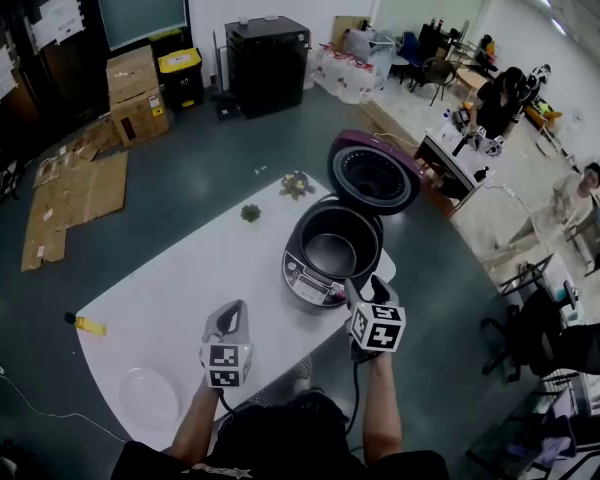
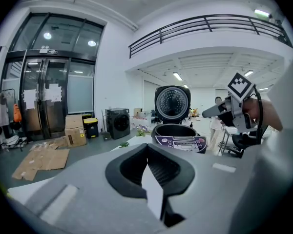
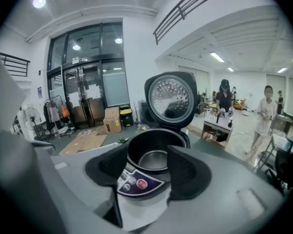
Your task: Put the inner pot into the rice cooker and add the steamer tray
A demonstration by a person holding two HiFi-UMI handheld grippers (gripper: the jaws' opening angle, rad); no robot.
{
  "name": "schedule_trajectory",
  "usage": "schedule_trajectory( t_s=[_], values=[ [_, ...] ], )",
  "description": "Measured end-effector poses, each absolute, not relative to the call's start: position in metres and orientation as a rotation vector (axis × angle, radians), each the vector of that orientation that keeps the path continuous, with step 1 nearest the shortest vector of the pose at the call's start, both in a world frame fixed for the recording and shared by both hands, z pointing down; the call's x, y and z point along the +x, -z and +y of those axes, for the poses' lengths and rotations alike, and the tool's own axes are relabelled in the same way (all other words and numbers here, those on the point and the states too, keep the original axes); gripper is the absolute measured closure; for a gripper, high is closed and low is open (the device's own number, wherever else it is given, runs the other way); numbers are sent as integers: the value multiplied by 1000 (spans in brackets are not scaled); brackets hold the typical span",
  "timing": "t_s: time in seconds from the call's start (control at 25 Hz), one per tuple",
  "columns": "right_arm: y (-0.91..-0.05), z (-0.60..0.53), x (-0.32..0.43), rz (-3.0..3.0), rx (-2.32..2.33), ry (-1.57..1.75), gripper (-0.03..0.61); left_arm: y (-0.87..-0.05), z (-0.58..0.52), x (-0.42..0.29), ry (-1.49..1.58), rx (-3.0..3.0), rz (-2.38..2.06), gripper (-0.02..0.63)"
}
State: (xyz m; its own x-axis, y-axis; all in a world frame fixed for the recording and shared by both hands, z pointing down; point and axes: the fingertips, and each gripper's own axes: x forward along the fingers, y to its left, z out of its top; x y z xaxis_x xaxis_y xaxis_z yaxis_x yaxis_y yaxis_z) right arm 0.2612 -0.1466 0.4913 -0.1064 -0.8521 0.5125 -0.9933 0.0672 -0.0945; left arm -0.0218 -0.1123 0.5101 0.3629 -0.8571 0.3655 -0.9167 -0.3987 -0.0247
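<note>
Pot (image 1: 331, 253) looks already seated in the cooker (image 1: 308, 286), lid up. The clear tray (image 1: 148, 398) left of your left gripper (image 1: 234, 314) looks light, stiff and probably slippery, so pinch its rim. Left's pressed together and empty; right gripper (image 1: 366, 291) is spread, empty, by the cooker.

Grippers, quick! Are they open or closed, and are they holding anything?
Left gripper: closed, holding nothing.
Right gripper: open, holding nothing; the rice cooker stands just beyond its jaws.

Lab or workshop hall, probably: cardboard boxes (image 1: 135, 93), glass doors (image 2: 49, 96), mezzanine railing (image 2: 205, 23), office chair (image 1: 545, 333).
</note>
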Motion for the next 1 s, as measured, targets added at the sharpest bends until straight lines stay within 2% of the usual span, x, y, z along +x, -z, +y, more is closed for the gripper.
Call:
schedule_trajectory(
  t_s=[0.24, 0.32, 0.6, 0.68, 1.0],
  values=[
    [-478, -101, 211, -2183, 1793, -497, 339, -501, -96, -32, -475, 2461, -1611, 603],
    [-476, -88, 199, -2208, 1787, -436, 401, -499, -91, -35, -470, 2466, -1616, 603],
    [-480, -44, 165, -2267, 1777, -323, 507, -492, -66, -48, -455, 2461, -1642, 603],
    [-483, -37, 154, -2286, 1748, -328, 563, -492, -61, -52, -450, 2455, -1654, 603],
    [-486, -33, 96, -2425, 1532, -326, 572, -490, -41, -88, -427, 2369, -1759, 603]
  ],
)
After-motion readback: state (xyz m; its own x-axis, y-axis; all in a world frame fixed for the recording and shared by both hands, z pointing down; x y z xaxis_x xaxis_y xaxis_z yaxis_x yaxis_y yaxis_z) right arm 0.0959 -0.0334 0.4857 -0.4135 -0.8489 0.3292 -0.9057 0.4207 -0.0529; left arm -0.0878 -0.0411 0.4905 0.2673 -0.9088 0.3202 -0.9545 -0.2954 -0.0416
